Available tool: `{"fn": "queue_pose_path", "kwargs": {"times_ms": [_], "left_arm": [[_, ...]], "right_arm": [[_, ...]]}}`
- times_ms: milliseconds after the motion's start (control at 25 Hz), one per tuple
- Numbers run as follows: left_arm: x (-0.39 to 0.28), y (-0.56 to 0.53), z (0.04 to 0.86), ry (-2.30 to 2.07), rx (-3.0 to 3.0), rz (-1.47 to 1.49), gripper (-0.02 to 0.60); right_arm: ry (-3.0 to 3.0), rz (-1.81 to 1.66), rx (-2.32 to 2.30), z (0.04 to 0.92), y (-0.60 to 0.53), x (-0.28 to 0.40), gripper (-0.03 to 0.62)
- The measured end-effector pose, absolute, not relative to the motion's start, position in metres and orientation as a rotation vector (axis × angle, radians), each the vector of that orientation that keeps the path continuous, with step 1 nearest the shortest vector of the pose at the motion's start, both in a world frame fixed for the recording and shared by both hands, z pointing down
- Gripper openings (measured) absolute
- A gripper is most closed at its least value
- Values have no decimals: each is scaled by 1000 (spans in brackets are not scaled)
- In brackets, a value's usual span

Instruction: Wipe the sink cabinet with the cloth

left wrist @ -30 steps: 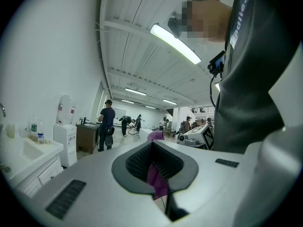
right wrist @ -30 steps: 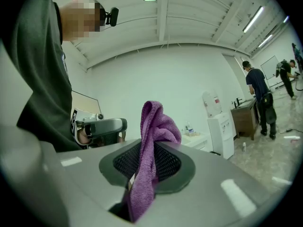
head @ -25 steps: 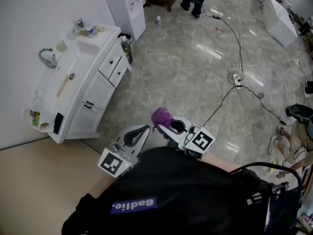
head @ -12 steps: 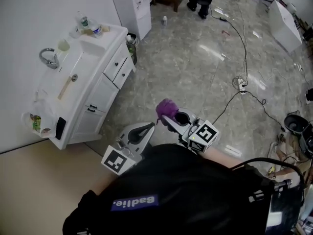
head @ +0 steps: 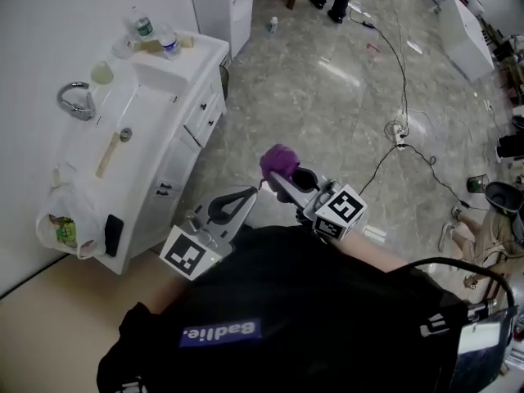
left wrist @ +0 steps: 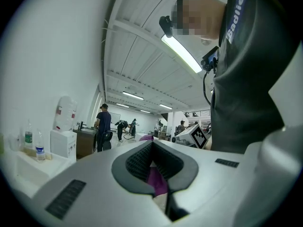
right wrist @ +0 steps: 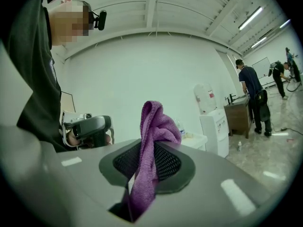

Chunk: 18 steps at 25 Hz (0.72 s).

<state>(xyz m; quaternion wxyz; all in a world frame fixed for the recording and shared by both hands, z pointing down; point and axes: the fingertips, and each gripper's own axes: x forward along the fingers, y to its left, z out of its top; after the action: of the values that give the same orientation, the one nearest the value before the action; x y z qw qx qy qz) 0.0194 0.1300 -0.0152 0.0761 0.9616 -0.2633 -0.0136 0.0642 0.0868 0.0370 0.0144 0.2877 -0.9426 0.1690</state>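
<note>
A grey marbled floor fills most of the room, with a white wall along the left side. Nearest the camera is the person's black top, and both grippers stick out just ahead of it.

The left gripper [head: 246, 197] has its jaws brought together on nothing. The purple seen through the gap in its own view looks like the cloth [head: 278, 160] beyond it, not something it holds. Just beside it, the right gripper [head: 277, 180] is clamped on that cloth. A bunched purple wad stands up past the jaw tips and a tail runs down between the pads.

Further left and well apart from both grippers is the sink cabinet [head: 195, 126], white, with drawers facing the floor. Its top carries a tap [head: 74, 101] and two bottles [head: 155, 38] at the far end. Cables [head: 401, 129] trail over the floor beyond.

The step in hand appears to be carrying the cloth over to the cabinet; no wiping has begun. To do it well, the right gripper should probably lead with the wad so that cloth, not the hard jaw, meets the white surface. It should hold its clamp firm against drag and wipe in long strokes. On the top it needs to stay clear of the bottles. The free left gripper could stay out of the way.
</note>
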Motion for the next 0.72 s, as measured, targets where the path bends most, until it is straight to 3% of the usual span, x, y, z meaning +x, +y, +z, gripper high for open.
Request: {"fn": "queue_pose_path", "kwargs": {"times_ms": [360, 720], "left_arm": [[-12, 82, 1, -840, 2826, -48, 0], [19, 25, 7, -970, 2776, -15, 0]], "right_arm": [[-2911, 593, 876, 59, 46, 37, 69], [-2928, 652, 789, 85, -21, 65, 69]]}}
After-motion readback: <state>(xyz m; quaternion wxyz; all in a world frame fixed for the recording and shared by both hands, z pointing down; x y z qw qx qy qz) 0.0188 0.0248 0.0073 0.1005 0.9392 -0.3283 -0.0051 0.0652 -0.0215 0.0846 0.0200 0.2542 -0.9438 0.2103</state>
